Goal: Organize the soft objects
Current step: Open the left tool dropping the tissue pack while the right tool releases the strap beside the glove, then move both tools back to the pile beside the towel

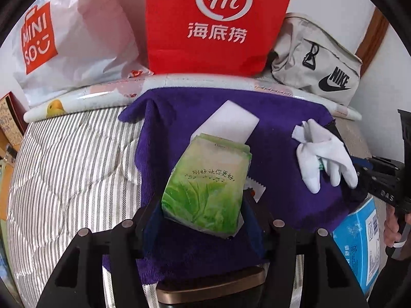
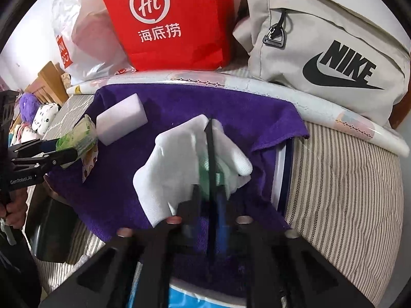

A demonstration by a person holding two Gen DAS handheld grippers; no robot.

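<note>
My left gripper (image 1: 203, 205) is shut on a green tissue pack (image 1: 205, 184) and holds it over the purple towel (image 1: 277, 118). The pack's far end overlaps a white sponge block (image 1: 231, 123) lying on the towel. My right gripper (image 2: 209, 179) is shut on a white glove (image 2: 174, 164) and holds it above the towel (image 2: 205, 102). In the right wrist view the left gripper with the green pack (image 2: 77, 141) shows at the left, beside the sponge (image 2: 120, 123). The glove (image 1: 321, 154) shows at the right in the left wrist view.
A red Haidilao bag (image 1: 218, 23), a white Miniso bag (image 1: 72, 38) and a beige Nike bag (image 2: 321, 46) stand at the back. A rolled mat (image 1: 84, 100) lies behind the towel. A blue tissue box (image 1: 359, 243) sits at the right. Striped bedding (image 1: 64, 166) surrounds everything.
</note>
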